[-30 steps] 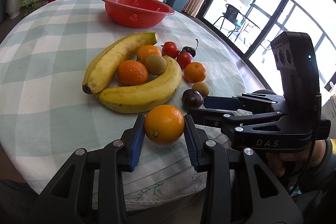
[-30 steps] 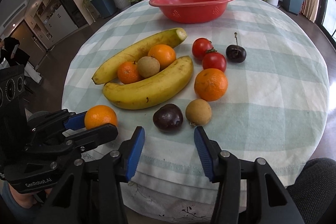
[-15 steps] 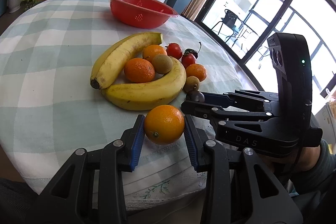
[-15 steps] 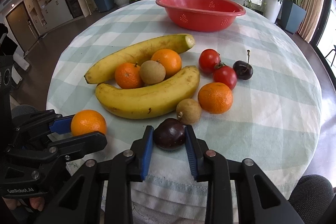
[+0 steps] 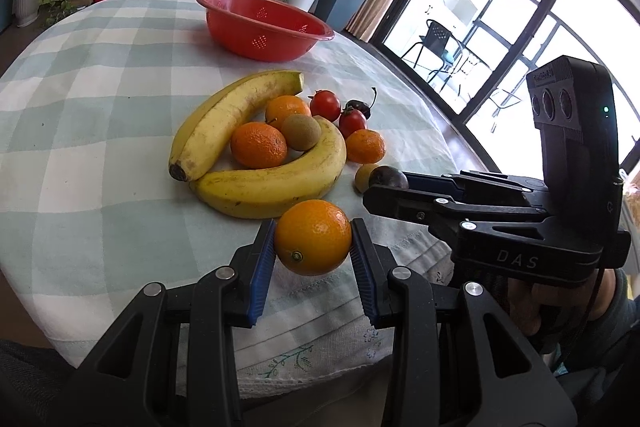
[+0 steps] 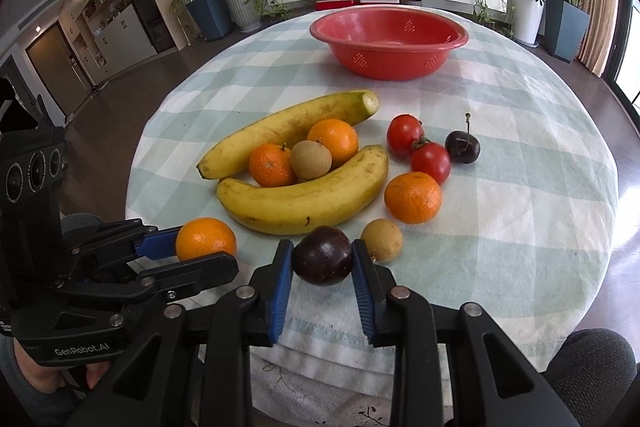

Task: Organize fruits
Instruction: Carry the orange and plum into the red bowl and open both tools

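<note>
My left gripper is shut on an orange, held just above the table's near edge; it also shows in the right wrist view. My right gripper is shut on a dark purple round fruit, also seen in the left wrist view. Two bananas lie mid-table with small oranges, a brown kiwi-like fruit, two tomatoes, a cherry and a small tan fruit. The red basket stands empty at the far side.
The round table has a green-and-white checked cloth. Its near edge is right under both grippers. Behind are a low white shelf, potted plants and, on the right of the left wrist view, big windows.
My right gripper moved forward and shut on the dark purple fruit, then lifted it slightly. My left gripper has kept hold of the orange and raised it a little.
</note>
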Tool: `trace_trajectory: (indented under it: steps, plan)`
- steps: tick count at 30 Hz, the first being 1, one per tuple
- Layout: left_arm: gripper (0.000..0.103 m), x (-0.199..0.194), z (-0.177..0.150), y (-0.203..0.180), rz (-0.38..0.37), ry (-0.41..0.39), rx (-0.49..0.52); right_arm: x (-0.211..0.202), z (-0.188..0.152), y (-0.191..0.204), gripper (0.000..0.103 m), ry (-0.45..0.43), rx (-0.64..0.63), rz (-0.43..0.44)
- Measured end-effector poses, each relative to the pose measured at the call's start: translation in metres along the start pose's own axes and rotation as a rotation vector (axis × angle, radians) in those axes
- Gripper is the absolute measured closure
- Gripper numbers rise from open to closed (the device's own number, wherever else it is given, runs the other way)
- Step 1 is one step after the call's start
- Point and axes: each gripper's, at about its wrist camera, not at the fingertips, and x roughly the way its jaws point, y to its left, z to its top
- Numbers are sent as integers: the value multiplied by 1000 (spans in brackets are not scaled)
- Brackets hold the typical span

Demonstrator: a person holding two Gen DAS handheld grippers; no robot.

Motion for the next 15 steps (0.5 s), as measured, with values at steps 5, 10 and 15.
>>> trace_trajectory:
  steps: [5,10,15]
  plan:
    - [69,-15,17,0,28,-24,18,-13,10,-10,71,-50,11,19]
    - [69,-29,35,3,47,-45,25,-20,18,-25,71,-72,41,41]
    - [69,-40,67,7,65,-61,66,-30,42,-42,71,-116,33,26]
